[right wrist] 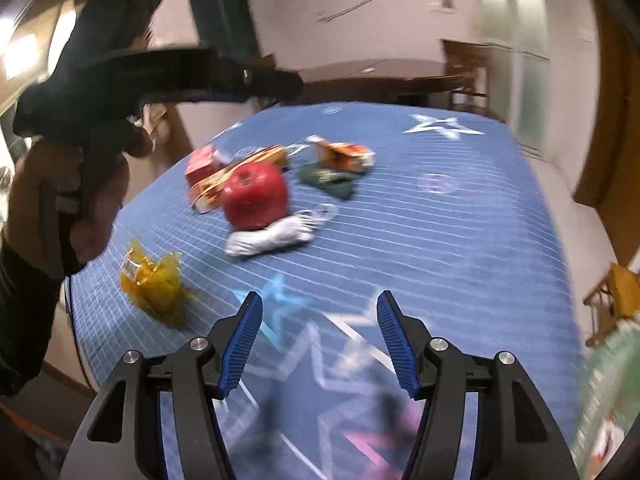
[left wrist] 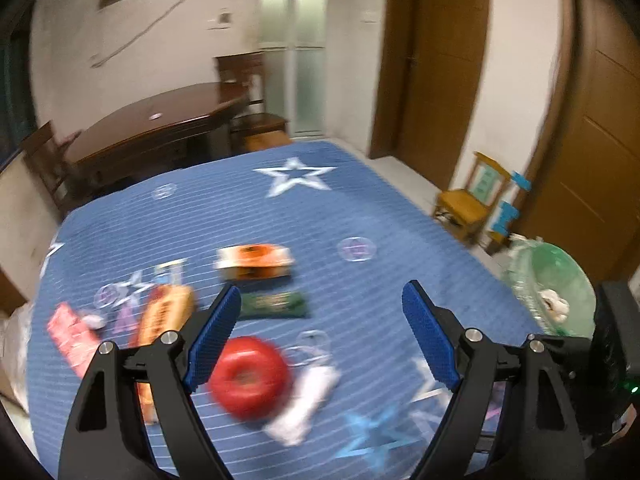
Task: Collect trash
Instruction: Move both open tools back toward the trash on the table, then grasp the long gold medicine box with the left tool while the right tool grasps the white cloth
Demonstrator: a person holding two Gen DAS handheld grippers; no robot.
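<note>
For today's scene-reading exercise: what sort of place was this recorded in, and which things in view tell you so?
Most likely a room in a home. A blue star-patterned cover lies over a bed or big table, with a dark wooden table and chairs behind, wooden doors and a small yellow chair at the wall.

left wrist: close, down over bed (left wrist: 320,208) | right wrist: same | shared: apple (left wrist: 250,376)

Bed (left wrist: 360,208) with blue striped, star-printed cover.
On it I see a red apple (left wrist: 250,378) touching a white wrapper (left wrist: 308,400), a green packet (left wrist: 276,305) just beyond, an orange box (left wrist: 254,262), an orange bag (left wrist: 166,314), a red carton (left wrist: 72,334), and, apart from these, a yellow wrapper (right wrist: 154,282).
</note>
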